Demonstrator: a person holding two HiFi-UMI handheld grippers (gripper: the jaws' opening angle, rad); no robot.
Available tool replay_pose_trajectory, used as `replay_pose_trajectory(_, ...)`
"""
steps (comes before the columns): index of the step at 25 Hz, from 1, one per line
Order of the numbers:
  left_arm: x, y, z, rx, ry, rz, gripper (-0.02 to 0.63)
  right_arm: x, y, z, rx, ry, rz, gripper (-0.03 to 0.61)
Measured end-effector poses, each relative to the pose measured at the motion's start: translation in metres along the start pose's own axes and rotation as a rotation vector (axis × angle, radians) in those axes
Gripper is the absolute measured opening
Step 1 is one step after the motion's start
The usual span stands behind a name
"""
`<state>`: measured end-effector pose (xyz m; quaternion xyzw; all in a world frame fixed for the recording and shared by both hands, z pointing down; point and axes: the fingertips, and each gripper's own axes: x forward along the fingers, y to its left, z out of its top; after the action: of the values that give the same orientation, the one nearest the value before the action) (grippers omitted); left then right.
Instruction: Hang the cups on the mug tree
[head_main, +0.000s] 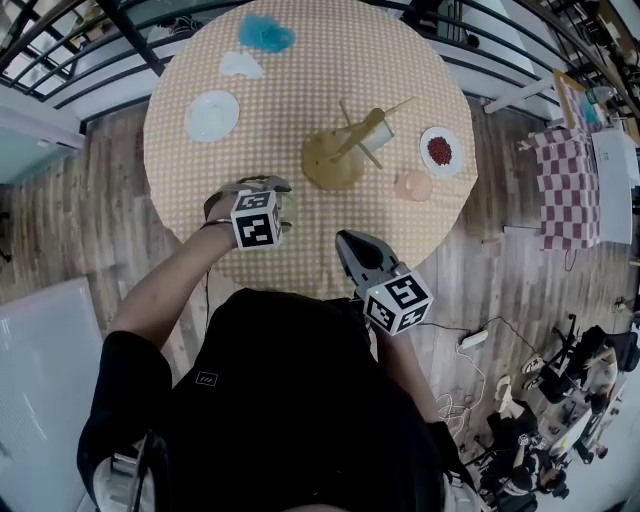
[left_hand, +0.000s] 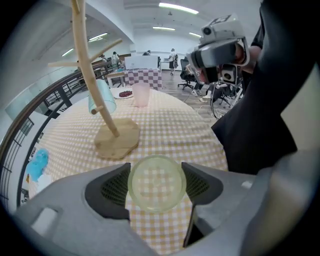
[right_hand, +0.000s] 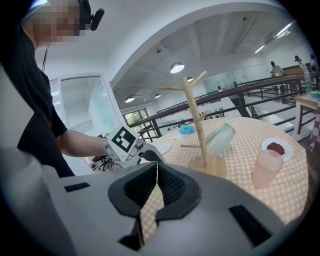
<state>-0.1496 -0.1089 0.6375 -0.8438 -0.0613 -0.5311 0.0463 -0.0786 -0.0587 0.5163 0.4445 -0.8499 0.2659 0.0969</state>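
The wooden mug tree (head_main: 345, 150) stands mid-table with a pale blue cup (head_main: 381, 128) hanging on one peg. A pink cup (head_main: 413, 185) stands on the cloth to its right. My left gripper (head_main: 258, 188) is over the table's near edge, shut on a clear yellowish cup (left_hand: 156, 182) whose round bottom faces the camera between the pads. In the left gripper view the mug tree (left_hand: 95, 100) rises just ahead. My right gripper (head_main: 345, 240) hovers off the near edge, shut and holding nothing. In the right gripper view, the right gripper (right_hand: 156, 169) points toward the mug tree (right_hand: 197, 125) and the pink cup (right_hand: 267, 167).
A small plate of red bits (head_main: 440, 150) lies right of the tree. A white plate (head_main: 212, 115), a white scrap (head_main: 240, 66) and a blue object (head_main: 266, 33) lie at the far left. The round table (head_main: 300, 90) has a checked cloth; railings run behind it.
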Motion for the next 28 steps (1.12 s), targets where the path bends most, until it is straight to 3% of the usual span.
replay_pose_trajectory(10, -0.045, 0.008, 0.02, -0.025, -0.075, 0.047, 0.31, 0.001, 0.004, -0.009, 0.011, 0.018, 0.001, 0.017)
replay_pose_trajectory(17, -0.068, 0.007, 0.05, -0.005, -0.121, 0.092, 0.31, -0.013, -0.008, 0.018, -0.041, -0.014, -0.015, 0.017)
replay_pose_trajectory(28, -0.081, 0.01, 0.085, -0.136, -0.104, 0.176, 0.31, -0.04, -0.029, 0.013, -0.061, 0.002, 0.125, 0.017)
